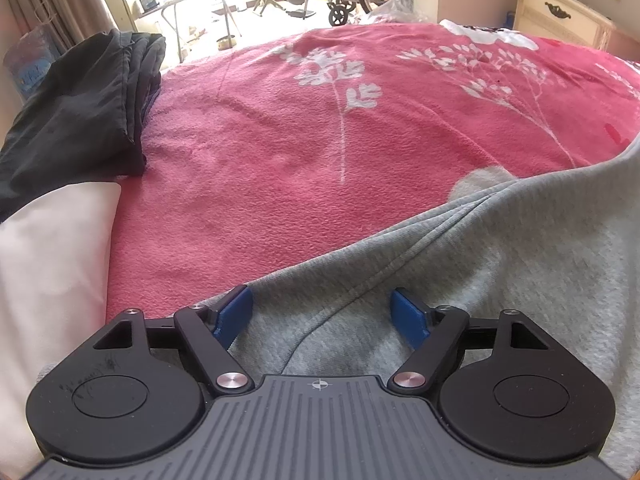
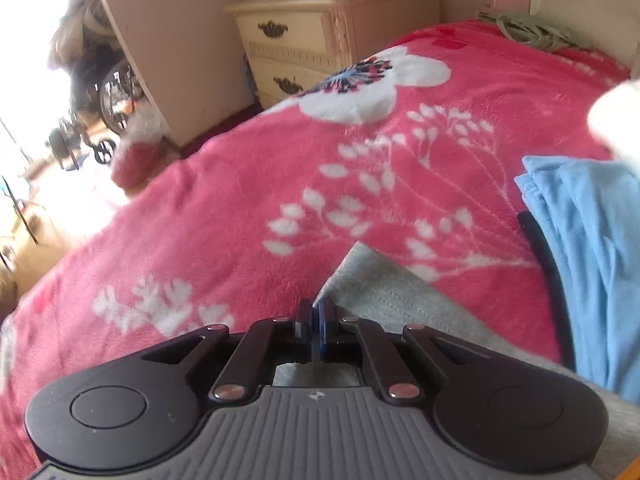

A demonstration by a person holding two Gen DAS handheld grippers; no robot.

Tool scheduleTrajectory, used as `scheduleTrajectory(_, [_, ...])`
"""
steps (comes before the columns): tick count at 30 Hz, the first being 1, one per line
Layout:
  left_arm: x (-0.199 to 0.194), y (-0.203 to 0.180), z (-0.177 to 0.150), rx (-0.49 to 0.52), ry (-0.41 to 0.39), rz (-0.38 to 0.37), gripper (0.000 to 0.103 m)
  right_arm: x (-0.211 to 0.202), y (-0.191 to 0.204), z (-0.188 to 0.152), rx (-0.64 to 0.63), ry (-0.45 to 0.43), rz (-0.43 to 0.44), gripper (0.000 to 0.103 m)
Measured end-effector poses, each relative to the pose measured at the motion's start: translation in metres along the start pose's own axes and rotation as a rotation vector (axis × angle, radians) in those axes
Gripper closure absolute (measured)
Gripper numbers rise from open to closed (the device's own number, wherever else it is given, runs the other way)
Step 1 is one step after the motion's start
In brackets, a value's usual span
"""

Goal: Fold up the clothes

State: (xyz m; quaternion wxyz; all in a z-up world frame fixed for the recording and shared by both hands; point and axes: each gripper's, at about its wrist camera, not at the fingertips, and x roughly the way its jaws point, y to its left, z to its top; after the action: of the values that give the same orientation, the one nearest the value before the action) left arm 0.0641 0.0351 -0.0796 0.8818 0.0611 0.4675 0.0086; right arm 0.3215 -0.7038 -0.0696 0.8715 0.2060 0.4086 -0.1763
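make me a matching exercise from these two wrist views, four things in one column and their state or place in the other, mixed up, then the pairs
Things
1. left gripper
2. right gripper
3. black garment
4. light blue garment

States or places
A. shut on grey fabric
B. folded at the left of the left wrist view
C. open over the grey sweatshirt
D. at the right edge of the right wrist view

Pairs: 1-C, 2-A, 3-B, 4-D
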Motion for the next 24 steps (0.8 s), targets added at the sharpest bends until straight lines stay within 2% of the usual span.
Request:
scheduleTrajectory(1, [0.000, 0.000, 0.000, 0.000, 0.000, -0.001, 0.025, -0.005, -0.002, 0.002, -0.012, -0.014, -0.015, 0.098])
scheduleTrajectory(3, [0.000, 0.001, 0.000, -0.002, -0.001, -0.004, 0.025, -0.018, -0.003, 0.002, -0.046, -0.027, -0.017, 0.076])
scheduleTrajectory(12, [0.002, 0.005, 0.001, -0.010, 0.008, -0.030, 0.025, -0.112, 0.035, -0.062, -0.381, 0.144, 0.404, 0.076])
scheduleTrajectory(14, [0.002, 0.007, 0.001, -0.010, 0.006, -0.039, 0.025, -0.127, 0.054, -0.092, -0.507, 0.216, 0.535, 0.078])
scheduleTrajectory(17, [0.002, 0.010, -0.001, -0.008, -0.005, -0.053, 0.024, -0.134, 0.078, -0.139, -0.677, 0.283, 0.598, 0.078])
scheduleTrajectory(18, [0.001, 0.010, -0.002, -0.008, -0.011, -0.057, 0.024, -0.130, 0.081, -0.148, -0.703, 0.288, 0.571, 0.078])
scheduleTrajectory(20, [0.001, 0.011, -0.004, -0.009, -0.025, -0.064, 0.024, -0.108, 0.070, -0.145, -0.653, 0.242, 0.398, 0.078])
scheduleTrajectory(22, [0.001, 0.012, -0.005, -0.008, -0.034, -0.070, 0.024, -0.094, 0.045, -0.121, -0.482, 0.140, 0.221, 0.078])
scheduleTrajectory(24, [0.001, 0.014, -0.006, -0.008, -0.041, -0.079, 0.024, -0.104, 0.013, -0.095, -0.243, 0.032, 0.150, 0.076])
